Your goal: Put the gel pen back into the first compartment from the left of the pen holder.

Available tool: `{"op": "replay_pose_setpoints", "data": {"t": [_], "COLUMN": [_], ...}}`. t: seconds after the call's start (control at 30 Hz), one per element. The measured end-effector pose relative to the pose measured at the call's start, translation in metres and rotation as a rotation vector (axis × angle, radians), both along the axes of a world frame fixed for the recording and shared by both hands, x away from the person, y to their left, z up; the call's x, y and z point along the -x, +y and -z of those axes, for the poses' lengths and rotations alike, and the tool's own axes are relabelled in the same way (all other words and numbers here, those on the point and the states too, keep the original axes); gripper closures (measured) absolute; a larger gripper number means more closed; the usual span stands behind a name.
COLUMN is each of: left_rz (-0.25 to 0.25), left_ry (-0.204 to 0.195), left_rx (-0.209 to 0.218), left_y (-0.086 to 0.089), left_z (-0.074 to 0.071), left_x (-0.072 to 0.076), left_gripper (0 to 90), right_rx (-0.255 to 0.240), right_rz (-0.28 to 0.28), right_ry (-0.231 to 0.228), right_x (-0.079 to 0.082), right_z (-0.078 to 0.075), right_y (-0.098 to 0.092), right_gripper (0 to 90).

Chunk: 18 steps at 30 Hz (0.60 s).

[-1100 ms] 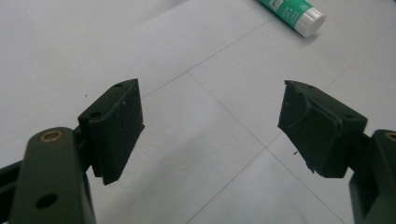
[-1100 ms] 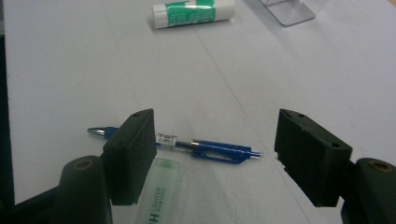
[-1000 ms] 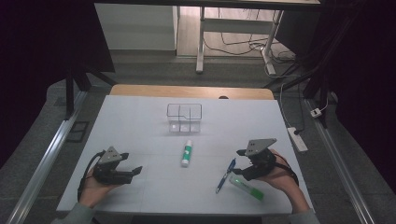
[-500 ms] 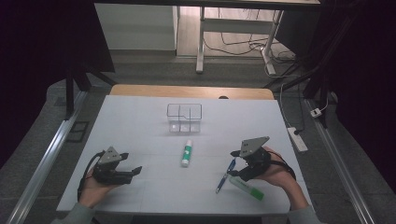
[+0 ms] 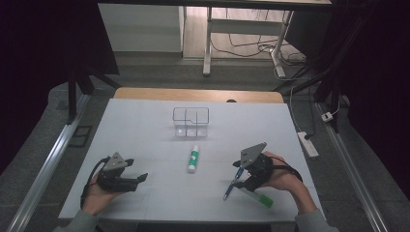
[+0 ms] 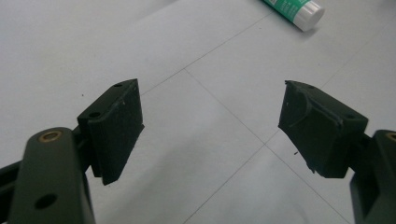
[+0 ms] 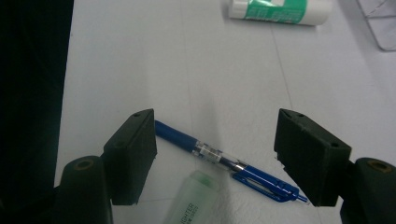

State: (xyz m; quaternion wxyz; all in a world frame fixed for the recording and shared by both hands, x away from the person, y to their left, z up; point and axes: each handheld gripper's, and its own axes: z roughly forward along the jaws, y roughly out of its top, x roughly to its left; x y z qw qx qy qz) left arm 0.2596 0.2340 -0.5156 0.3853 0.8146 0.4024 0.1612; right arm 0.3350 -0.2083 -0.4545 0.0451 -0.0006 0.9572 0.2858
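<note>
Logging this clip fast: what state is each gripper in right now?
Left gripper: open, holding nothing, over bare table.
Right gripper: open, holding nothing, jaws either side of the blue pen.

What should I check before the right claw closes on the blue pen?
1. Right claw open wide enough: ok, its jaws stand apart on either side of the pen.
2. Blue pen between the jaws: ok, it lies flat on the table, slanting across the gap.
3. Pen free of neighbours: not ok, the green highlighter lies right against it and may get pinched too.
4. Claw low enough to grip: cannot tell.
5. Glue stick out of the way: ok, it lies apart, toward the middle.
6. Left claw clear: ok, open and holding nothing, resting far off.
</note>
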Motion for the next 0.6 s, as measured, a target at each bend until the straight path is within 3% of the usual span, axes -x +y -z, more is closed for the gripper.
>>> {"op": "replay_pose_setpoints", "data": {"t": [0.37, 0.6], "left_rz": [0.0, 0.002], "left_ry": [0.003, 0.006], "left_rx": [-0.002, -0.007], "left_y": [0.0, 0.0], "left_z": [0.001, 0.001], "left_x": [0.0, 0.0], "left_gripper": [21.3, 21.3], "right_rx": [0.148, 0.194], "right_rz": [-0.086, -0.118], "right_ry": [0.002, -0.022], "right_x": [0.003, 0.005], "right_z": [0.022, 0.03], "right_y": [0.016, 0.022], "right_gripper": [30.6, 32.3]}}
